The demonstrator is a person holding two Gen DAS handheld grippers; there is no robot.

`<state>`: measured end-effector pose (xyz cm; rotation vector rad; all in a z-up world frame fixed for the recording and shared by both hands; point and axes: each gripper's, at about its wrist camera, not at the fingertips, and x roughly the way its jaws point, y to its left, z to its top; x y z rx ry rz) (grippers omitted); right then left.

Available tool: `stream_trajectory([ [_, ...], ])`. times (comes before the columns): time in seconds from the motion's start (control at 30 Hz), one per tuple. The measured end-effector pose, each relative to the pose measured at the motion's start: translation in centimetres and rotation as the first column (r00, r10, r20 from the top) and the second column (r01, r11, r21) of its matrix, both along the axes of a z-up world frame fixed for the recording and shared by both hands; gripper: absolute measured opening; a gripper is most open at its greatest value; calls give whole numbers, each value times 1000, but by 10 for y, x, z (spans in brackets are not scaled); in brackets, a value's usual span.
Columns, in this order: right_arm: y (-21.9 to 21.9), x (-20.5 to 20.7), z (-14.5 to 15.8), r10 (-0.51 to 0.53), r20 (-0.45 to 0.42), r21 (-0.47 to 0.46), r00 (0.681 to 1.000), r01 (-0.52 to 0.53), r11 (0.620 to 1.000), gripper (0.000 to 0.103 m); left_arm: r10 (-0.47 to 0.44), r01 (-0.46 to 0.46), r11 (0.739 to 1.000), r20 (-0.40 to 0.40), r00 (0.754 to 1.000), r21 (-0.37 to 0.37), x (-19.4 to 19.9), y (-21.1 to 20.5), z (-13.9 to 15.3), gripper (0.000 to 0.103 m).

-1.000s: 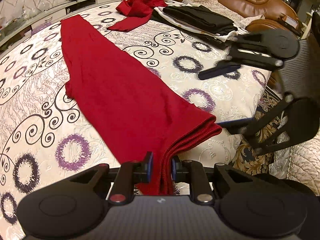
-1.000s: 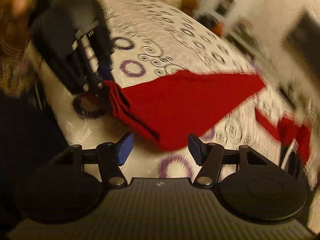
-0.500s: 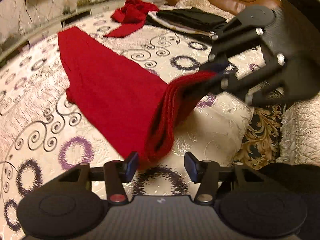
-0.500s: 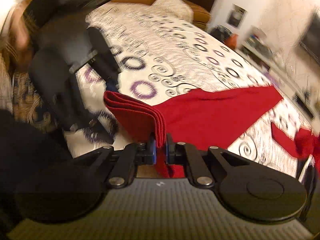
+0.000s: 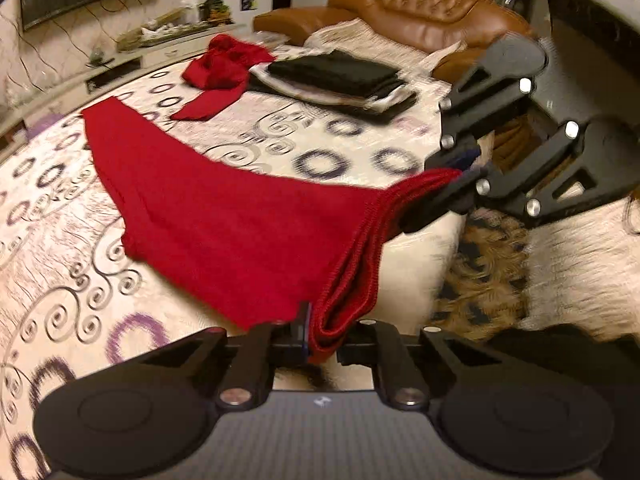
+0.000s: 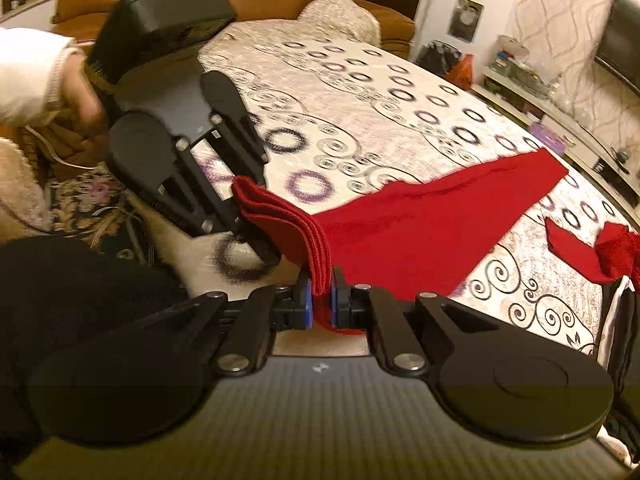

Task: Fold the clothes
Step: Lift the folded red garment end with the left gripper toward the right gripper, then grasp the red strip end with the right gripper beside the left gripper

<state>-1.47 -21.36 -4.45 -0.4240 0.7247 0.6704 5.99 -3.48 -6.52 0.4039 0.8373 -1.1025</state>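
Left wrist view: we find the left gripper [image 5: 324, 340] closing its jaws on the red garment's [image 5: 224, 216] layered hem, the right gripper [image 6: 321, 304] clamped on its other corner. Garment folded lengthwise on the bed [image 5: 52, 248]; crosswise fold outstanding. Folded dark clothes [image 5: 340, 74], crumpled red item [image 5: 218, 68] beyond; sofa [image 5: 420, 12] behind.

Sofa [image 5: 420, 12] cropped, shelf clutter [image 5: 172, 28] indistinct

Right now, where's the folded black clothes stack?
Left wrist view, upper centre: black stack lies on the bed's far side, right of the crumpled red garment, before the brown sofa.
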Motion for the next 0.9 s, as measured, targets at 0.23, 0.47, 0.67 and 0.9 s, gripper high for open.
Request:
stream_trajectory([
  [0.23,9,-71,73,96,-11,52,995,-95,994,11,-98,88,992,-108,989,-87,-61,31,66,12],
  [0.47,10,-121,147,180,-67,158,981,-167,973,11,-209,187,974,-191,959,-126,-113,41,125,12],
  [0.67,0,-104,174,156,-51,225,986,-141,964,11,-169,146,980,-180,969,-136,-89,37,149,12],
  [0.9,-37,16,145,-50,-72,277,996,68,958,11,63,-88,986,-171,983,-141,54,10,116,12],
])
